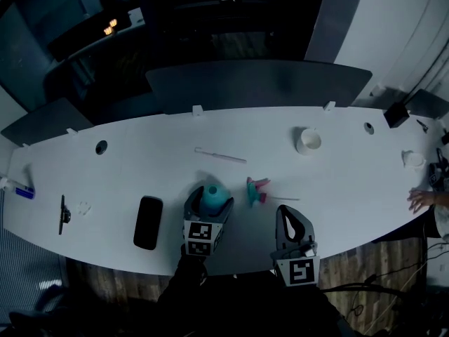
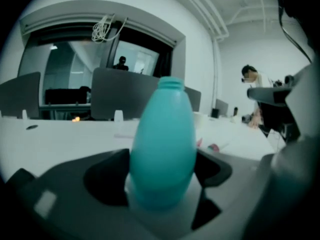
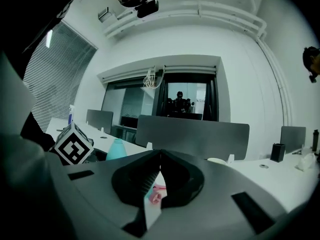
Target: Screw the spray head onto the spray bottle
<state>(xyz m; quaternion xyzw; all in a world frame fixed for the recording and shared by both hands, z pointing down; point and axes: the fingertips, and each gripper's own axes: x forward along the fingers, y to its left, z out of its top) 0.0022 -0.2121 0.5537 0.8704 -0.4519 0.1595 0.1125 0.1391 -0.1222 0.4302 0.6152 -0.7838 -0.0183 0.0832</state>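
Observation:
A teal spray bottle (image 1: pixel 214 195) stands upright on the white table (image 1: pixel 337 181) near the front edge, its neck bare. My left gripper (image 1: pixel 212 201) has its jaws around the bottle's body, wide apart and pressing on both sides; the bottle (image 2: pixel 162 144) fills the left gripper view between them. The teal and pink spray head (image 1: pixel 257 190) lies on its side just right of the bottle, its thin tube pointing right. My right gripper (image 1: pixel 287 213) is shut and empty, a little short of the spray head (image 3: pixel 156 194), which shows past its closed tips (image 3: pixel 160 154).
A black flat case (image 1: pixel 148 222) lies left of the bottle, with a small black tool (image 1: pixel 63 214) further left. A thin white rod (image 1: pixel 220 155) and a white cup (image 1: pixel 308 140) lie further back. A person's hand (image 1: pixel 423 200) rests at the table's right edge.

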